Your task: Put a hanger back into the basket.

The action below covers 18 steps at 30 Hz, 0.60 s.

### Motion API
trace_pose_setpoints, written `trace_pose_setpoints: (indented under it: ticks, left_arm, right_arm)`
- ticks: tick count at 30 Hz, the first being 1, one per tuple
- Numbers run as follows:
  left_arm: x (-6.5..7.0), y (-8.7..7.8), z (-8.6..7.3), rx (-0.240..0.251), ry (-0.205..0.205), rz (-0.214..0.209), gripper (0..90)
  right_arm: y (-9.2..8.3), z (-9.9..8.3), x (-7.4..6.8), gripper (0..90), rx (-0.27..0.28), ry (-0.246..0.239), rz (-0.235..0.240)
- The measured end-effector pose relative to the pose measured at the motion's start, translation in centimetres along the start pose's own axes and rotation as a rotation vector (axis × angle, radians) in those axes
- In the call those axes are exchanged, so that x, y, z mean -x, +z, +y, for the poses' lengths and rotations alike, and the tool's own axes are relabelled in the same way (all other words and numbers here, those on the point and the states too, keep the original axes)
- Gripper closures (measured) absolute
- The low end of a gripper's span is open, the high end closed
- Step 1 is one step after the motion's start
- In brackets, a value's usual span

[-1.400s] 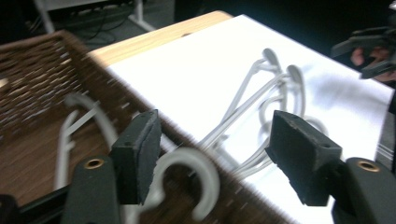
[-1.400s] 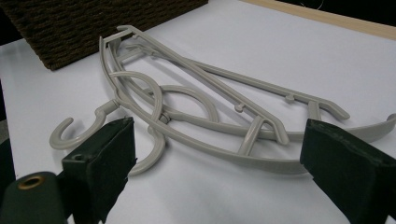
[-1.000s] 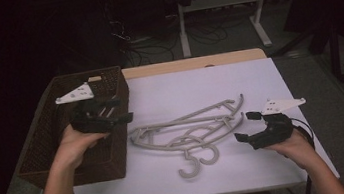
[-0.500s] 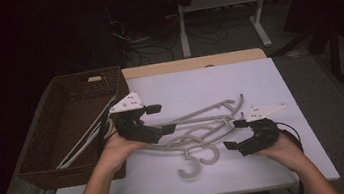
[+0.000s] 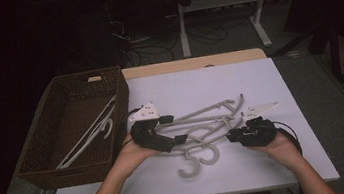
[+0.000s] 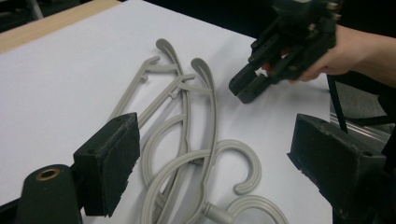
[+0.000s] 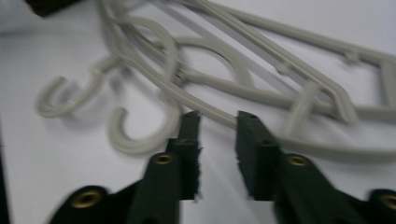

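Grey hangers (image 5: pixel 204 125) between wide left gripper (image 5: pixel 174 129) jaws; right gripper (image 5: pixel 230 136) jaws closing, arm between, ungripped.

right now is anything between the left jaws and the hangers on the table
Nothing visible. The left gripper has its jaws wide apart directly over the pile of grey hangers, with only bare white table around. The right gripper is at the far end of the pile, off to the side and out of that path.
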State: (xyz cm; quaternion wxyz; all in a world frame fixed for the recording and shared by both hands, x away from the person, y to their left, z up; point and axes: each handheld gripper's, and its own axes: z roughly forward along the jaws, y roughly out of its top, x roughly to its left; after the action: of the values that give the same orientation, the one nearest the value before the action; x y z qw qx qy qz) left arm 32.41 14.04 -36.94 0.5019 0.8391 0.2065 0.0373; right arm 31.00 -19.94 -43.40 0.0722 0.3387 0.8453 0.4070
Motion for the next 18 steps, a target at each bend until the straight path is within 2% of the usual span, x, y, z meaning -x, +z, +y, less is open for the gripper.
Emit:
trace_pose_setpoints:
  ticks: [1,2,4,5,7,13,16,18]
  left_arm:
    - [0.0,0.0,0.0,0.0,0.0,0.0,15.7]
    - [0.0,0.2,-0.2,-0.006,0.0,-0.004,15.8]
    - [0.0,0.3,-0.2,-0.01,0.001,-0.003,15.8]
    - [-0.1,0.4,-0.4,-0.013,-0.003,-0.007,15.8]
    - [-0.1,0.5,-0.4,-0.016,-0.001,-0.004,15.8]
    - [-0.2,0.6,-0.6,-0.02,-0.006,-0.007,15.8]
    - [-0.4,0.7,-0.7,-0.028,-0.004,-0.009,15.8]
    - [-0.4,0.7,-0.7,-0.029,-0.005,-0.008,15.8]
  right_arm:
    - [0.0,0.0,0.0,75.8,0.0,0.0,0.0]
    - [0.3,-0.2,0.5,82.4,-0.031,0.007,-0.005]
    - [0.6,-0.3,0.7,84.2,-0.042,0.008,-0.01]
    - [1.1,-0.4,1.0,86.1,-0.066,0.003,-0.019]
    - [1.5,-0.3,1.3,87.2,-0.076,0.001,-0.041]
    - [2.0,0.3,2.7,88.5,-0.069,-0.005,-0.12]
    - [2.1,1.1,3.9,88.6,-0.027,0.015,-0.136]
    - [2.1,1.1,3.9,88.6,-0.027,0.015,-0.136]
